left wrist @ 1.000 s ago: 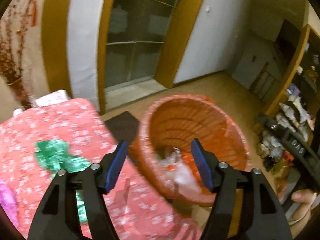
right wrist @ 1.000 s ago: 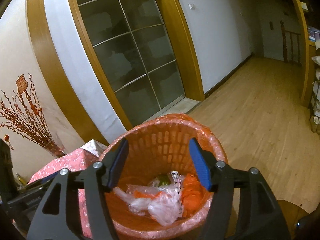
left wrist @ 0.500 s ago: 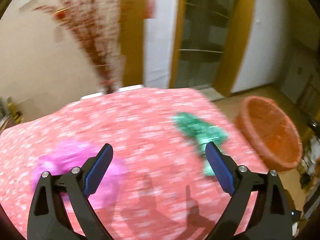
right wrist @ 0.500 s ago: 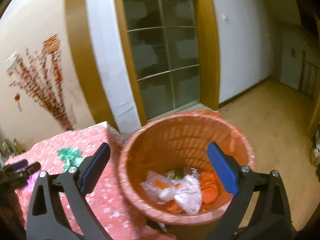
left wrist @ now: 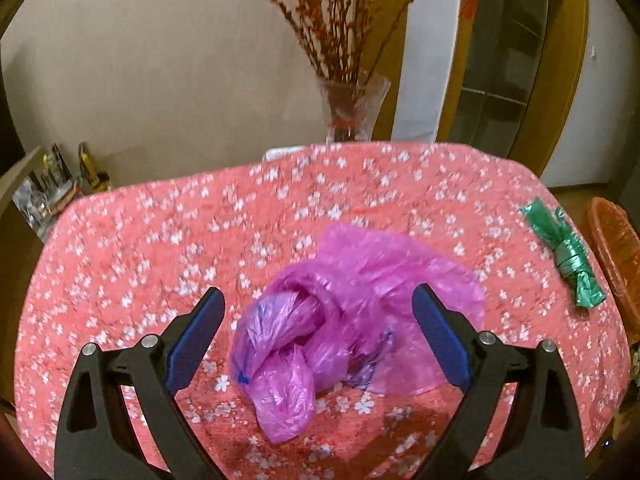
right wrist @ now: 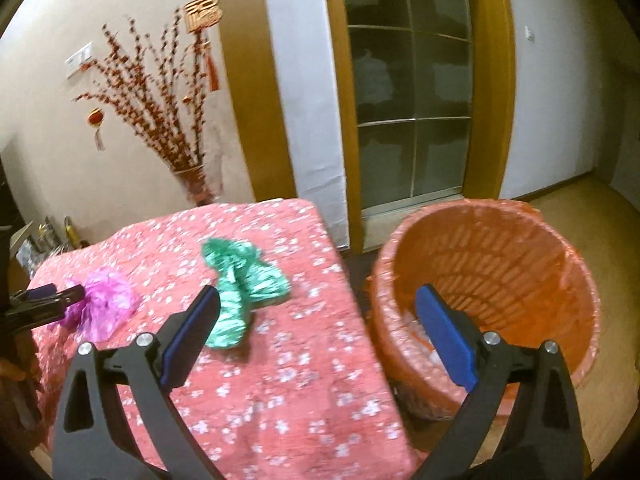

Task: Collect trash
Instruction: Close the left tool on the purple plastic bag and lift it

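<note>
crumpled magenta plastic bag point(left wrist: 352, 312) and knotted green plastic bag point(right wrist: 244, 280) on pink floral tablecloth point(left wrist: 160, 240).
left gripper point(left wrist: 318, 334) wide open around magenta bag, not gripping; right gripper point(right wrist: 318, 334) wide open, empty.

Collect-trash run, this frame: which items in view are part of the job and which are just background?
Part of the job:
- purple plastic bag, crumpled on the table, between the open left gripper fingers, untouched
- green plastic bag, on the table
- orange bin, beside the table, trash inside
- right gripper, open, empty

Background:
- floral tablecloth
- vase of red branches
- glass door
</note>
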